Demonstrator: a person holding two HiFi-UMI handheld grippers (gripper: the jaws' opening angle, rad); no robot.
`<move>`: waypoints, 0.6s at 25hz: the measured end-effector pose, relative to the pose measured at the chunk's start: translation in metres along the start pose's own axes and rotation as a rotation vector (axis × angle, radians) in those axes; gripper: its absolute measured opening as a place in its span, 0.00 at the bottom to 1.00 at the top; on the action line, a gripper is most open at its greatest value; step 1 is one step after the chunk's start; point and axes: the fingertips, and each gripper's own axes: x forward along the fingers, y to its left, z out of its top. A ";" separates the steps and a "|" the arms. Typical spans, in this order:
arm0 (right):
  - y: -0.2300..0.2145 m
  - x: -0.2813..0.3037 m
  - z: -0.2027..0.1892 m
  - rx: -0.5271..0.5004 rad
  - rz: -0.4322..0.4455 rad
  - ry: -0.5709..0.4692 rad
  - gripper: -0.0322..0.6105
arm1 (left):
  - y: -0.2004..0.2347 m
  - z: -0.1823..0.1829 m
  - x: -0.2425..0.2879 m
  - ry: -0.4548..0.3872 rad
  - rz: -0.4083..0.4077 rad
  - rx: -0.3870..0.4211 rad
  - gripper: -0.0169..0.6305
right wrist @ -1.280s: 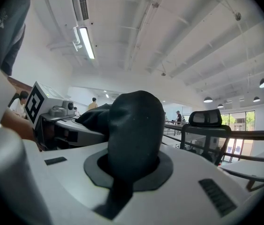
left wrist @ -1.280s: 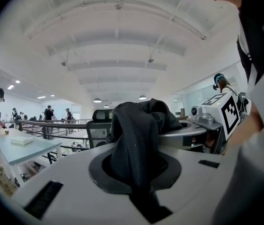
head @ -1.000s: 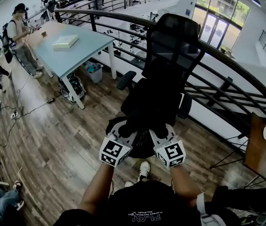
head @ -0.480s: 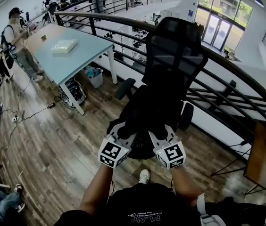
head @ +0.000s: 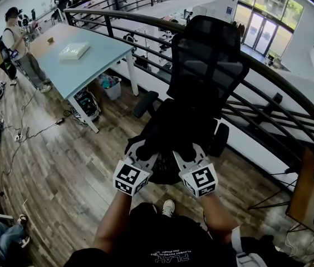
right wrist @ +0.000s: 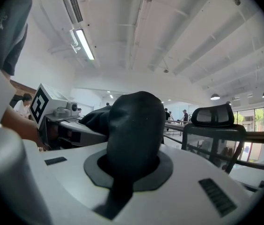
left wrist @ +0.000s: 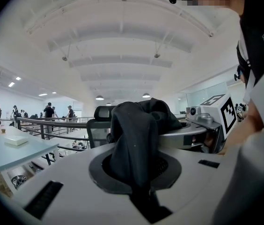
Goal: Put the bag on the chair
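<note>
Left gripper (head: 141, 151) and right gripper (head: 186, 151) each pinch a fold of the black bag (head: 168, 141) — jaws clamped on its fabric. It hangs between them, close before the black office chair (head: 210, 60).

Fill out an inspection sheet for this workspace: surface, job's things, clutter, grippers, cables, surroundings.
Surface: wood floor; the seat of the chair is mostly hidden behind the bag.
Job's things: black bag held up in front of the chair, apparently not set down yet.
Clutter: box on the table; bin under it.
Grippers: left gripper and right gripper each shut on the bag.
Cables: loose cables on the floor beside the table.
Surroundings: railing behind the chair; people standing at far left.
</note>
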 end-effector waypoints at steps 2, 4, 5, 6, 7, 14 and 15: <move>-0.009 0.004 0.004 -0.001 -0.002 -0.001 0.11 | 0.004 0.004 0.008 0.005 -0.002 -0.005 0.12; -0.016 0.010 0.006 -0.001 -0.006 -0.003 0.11 | 0.011 0.006 0.015 -0.006 -0.005 -0.006 0.12; -0.019 0.014 0.006 0.000 -0.008 -0.003 0.11 | 0.015 0.008 0.020 -0.024 -0.005 -0.004 0.12; -0.023 0.019 0.005 0.000 -0.009 -0.002 0.11 | 0.020 0.009 0.024 -0.039 -0.006 -0.003 0.12; -0.026 0.024 0.004 -0.002 -0.010 -0.001 0.11 | 0.025 0.009 0.028 -0.047 -0.007 -0.005 0.12; -0.049 0.063 0.009 -0.002 -0.035 0.004 0.11 | 0.063 0.017 0.054 -0.037 -0.046 0.001 0.12; -0.053 0.069 0.010 -0.001 -0.042 0.003 0.11 | 0.068 0.018 0.058 -0.034 -0.057 0.006 0.12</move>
